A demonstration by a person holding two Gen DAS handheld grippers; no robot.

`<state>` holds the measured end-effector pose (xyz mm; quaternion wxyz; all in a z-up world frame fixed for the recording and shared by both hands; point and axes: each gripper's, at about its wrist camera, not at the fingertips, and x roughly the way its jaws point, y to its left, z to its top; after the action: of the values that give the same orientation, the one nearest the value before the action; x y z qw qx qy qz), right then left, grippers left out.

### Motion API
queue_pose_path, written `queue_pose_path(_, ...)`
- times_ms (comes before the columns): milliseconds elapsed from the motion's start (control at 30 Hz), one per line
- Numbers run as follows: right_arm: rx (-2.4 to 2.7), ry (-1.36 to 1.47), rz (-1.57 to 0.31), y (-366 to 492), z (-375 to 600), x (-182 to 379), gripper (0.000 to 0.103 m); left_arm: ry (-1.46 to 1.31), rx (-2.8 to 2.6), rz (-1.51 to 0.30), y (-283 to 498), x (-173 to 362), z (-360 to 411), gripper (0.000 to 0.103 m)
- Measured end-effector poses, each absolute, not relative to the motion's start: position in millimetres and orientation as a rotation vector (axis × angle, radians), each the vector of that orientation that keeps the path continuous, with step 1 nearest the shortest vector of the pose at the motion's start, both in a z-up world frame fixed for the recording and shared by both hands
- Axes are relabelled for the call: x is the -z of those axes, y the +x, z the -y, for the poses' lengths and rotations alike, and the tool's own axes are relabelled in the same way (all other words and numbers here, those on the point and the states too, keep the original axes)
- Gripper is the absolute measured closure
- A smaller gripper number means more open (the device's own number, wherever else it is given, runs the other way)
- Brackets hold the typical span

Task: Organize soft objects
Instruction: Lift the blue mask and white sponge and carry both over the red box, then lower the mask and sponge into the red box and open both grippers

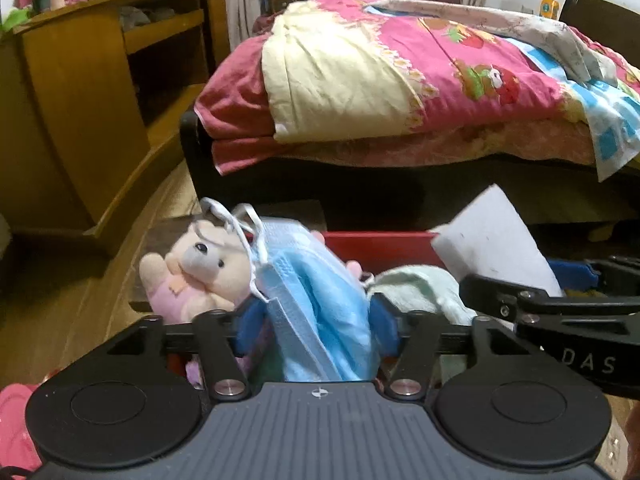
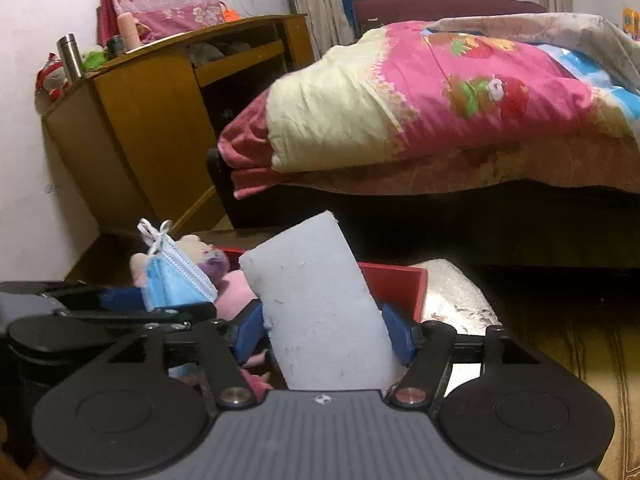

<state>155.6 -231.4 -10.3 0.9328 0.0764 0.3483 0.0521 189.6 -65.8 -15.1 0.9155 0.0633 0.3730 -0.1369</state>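
My left gripper (image 1: 316, 326) is shut on a bundle of blue face masks (image 1: 316, 296) with white ear loops, held above a red box (image 1: 380, 246). My right gripper (image 2: 326, 330) is shut on a white sponge block (image 2: 316, 300), upright over the same red box (image 2: 400, 284). The sponge also shows in the left wrist view (image 1: 496, 240), and the masks show in the right wrist view (image 2: 172, 276). A cream and pink plush bear (image 1: 196, 272) leans at the box's left side. A pale green cloth (image 1: 424, 288) lies in the box.
A bed with a pink cartoon quilt (image 1: 420, 80) stands right behind the box. A wooden desk (image 1: 92, 92) stands at the left on the wood floor. A silvery bag (image 2: 452, 296) lies right of the box. Pink fabric (image 1: 16, 428) lies at lower left.
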Motion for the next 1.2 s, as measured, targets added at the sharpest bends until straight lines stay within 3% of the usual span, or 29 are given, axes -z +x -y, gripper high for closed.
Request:
queue_pose_path(100, -0.106, 0.175, -0.727, 160, 235, 15, 0.059, 0.128, 0.274, -0.772, 191, 14, 64, 0.039)
queue_pose_path(533, -0.156, 0.248, -0.780, 164, 229, 26, 0.048, 0.079, 0.248, -0.781, 165, -4, 31, 0.038)
queue_pose_path(1200, -0.116, 0.244, -0.712, 85, 220, -1, 0.048, 0.064, 0.233, -0.744, 96, -13, 5, 0.036)
